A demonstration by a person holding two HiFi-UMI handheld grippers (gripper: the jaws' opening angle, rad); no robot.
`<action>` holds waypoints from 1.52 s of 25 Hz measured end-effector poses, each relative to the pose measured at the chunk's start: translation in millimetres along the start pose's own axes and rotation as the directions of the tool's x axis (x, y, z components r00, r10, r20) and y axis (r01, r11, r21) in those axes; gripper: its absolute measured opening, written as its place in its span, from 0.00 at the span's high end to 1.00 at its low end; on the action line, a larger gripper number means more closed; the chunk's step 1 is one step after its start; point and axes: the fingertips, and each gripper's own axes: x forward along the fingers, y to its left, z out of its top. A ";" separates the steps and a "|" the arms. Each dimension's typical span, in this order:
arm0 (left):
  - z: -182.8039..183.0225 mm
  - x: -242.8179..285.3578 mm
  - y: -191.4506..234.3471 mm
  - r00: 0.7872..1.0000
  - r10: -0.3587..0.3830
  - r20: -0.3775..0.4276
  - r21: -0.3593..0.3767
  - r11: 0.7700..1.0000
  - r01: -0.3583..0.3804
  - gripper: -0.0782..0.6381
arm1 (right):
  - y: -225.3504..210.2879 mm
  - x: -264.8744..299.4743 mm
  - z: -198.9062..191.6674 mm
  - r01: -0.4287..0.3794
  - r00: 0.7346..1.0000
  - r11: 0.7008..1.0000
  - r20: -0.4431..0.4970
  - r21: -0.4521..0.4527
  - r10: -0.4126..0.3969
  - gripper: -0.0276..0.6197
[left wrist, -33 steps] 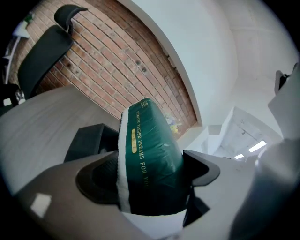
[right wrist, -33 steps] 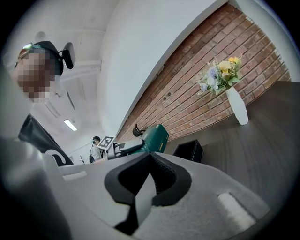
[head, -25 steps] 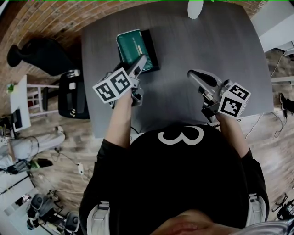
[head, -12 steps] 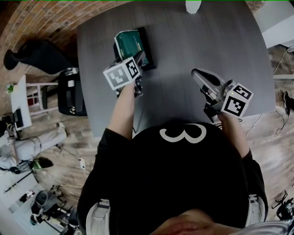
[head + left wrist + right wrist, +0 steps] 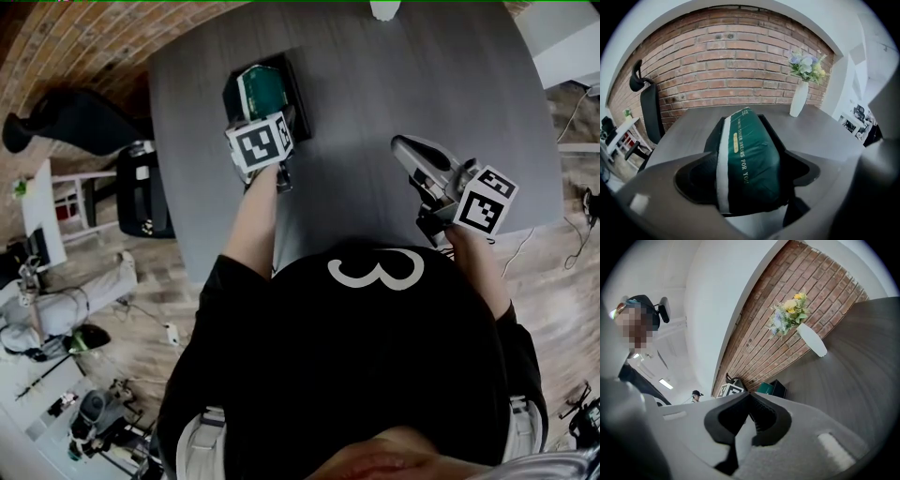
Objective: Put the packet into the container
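Observation:
A green packet [image 5: 750,164] with a white stripe and gold print stands on edge between my left gripper's jaws, and my left gripper [image 5: 747,190] is shut on it. The black container [image 5: 772,135] lies right behind and under the packet, its walls showing on both sides. From the head view the packet [image 5: 260,86] is tilted over the container [image 5: 292,82] at the table's far left, just beyond the left gripper [image 5: 279,120]. My right gripper [image 5: 403,148] hovers over the table's near right, apart from both, jaws shut on nothing [image 5: 750,399].
The dark grey table [image 5: 394,84] carries a white vase of flowers [image 5: 799,98] at its far edge. A black office chair [image 5: 66,108] stands off the table's left side by a brick wall. Stools and cables lie on the wood floor.
My left gripper has moved forward to the container and turned, and the packet has gone from lying flat to standing on edge. The right gripper has hardly moved.

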 end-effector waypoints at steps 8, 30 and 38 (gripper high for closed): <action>7.8 -1.5 -7.4 0.998 -0.031 0.052 0.011 0.999 0.030 0.25 | -3.7 1.2 1.0 -0.006 1.000 0.999 0.006 0.040 0.006 0.95; 24.5 -174.6 -51.7 0.771 -0.528 0.356 -0.063 0.809 0.584 0.88 | 69.1 34.6 4.0 -0.123 0.992 0.985 -0.051 -0.118 0.117 0.95; -12.7 -220.8 -66.8 0.687 -0.640 0.344 -0.061 0.715 0.696 0.88 | 115.2 66.3 -27.4 -0.215 0.969 0.946 -0.177 -0.241 0.175 0.95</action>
